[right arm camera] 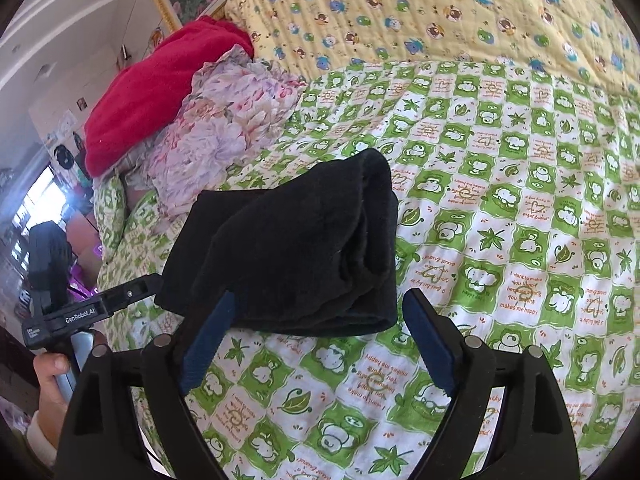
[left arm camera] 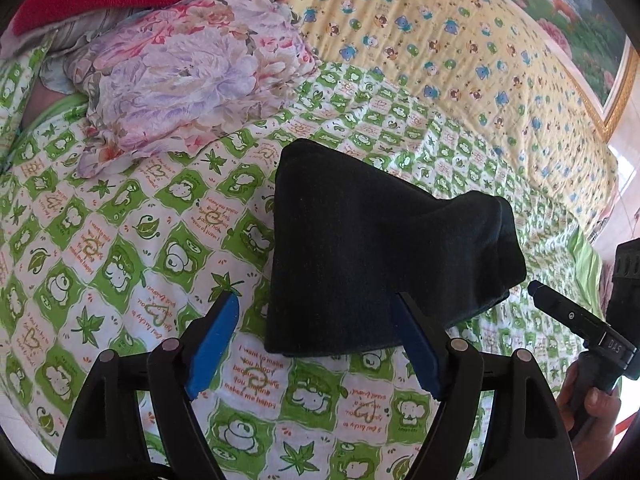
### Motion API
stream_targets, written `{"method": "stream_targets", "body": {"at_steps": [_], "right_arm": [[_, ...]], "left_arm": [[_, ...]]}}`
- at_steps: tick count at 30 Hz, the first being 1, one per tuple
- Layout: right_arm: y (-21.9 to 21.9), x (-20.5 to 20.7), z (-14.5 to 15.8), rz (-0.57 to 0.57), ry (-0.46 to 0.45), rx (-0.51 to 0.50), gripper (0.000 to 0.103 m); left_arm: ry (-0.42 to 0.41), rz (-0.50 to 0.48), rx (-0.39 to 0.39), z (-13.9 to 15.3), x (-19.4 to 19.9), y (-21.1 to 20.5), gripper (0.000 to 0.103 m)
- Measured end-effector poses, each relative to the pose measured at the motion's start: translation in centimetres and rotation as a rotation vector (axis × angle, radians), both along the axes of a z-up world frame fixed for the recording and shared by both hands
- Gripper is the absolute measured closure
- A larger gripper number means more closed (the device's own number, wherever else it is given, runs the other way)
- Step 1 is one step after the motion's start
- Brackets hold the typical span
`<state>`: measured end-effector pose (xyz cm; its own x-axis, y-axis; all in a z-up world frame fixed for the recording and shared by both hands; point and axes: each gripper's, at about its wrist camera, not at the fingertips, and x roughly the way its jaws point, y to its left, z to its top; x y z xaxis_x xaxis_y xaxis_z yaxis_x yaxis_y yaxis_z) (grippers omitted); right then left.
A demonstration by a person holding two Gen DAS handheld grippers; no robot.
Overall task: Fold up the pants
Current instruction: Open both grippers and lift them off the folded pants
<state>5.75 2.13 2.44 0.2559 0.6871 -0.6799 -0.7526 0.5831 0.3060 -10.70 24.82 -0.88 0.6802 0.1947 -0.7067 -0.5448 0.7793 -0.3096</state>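
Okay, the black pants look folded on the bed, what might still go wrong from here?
The top layer of the black pants bulges loosely at the right end, so the fold may spring open. The left hand-held gripper and right hand-held gripper, both open near the bundle's near edge, might snag it. The green-checked quilt is soft and uneven.

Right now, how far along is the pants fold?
Mostly done, it seems: the black pants lie in a compact folded bundle on the green patterned quilt. Nothing is in hand; the left gripper and right gripper both have jaws open. Possibly left: flattening the bulging rolled edge.
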Motion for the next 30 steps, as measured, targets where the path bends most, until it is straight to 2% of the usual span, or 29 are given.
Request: {"method": "stream_targets", "body": {"at_steps": [5, 17, 30], "right_arm": [[0.3, -1.2, 0.3, 0.022, -0.042, -0.017, 0.011], [0.5, -2.5, 0.9, 0.035, -0.088, -0.034, 0.007], [1.3, -4.1, 0.8, 0.071, -0.161, -0.066, 0.005]], "left_arm": [[0.019, -0.015, 0.025, 0.3, 0.1, -0.8, 0.023], [0.056, -0.036, 0.127, 0.9, 0.4, -2.6, 0.022], [0.045, -0.032, 0.153, 1.0, -0.4, -3.0, 0.021]]}}
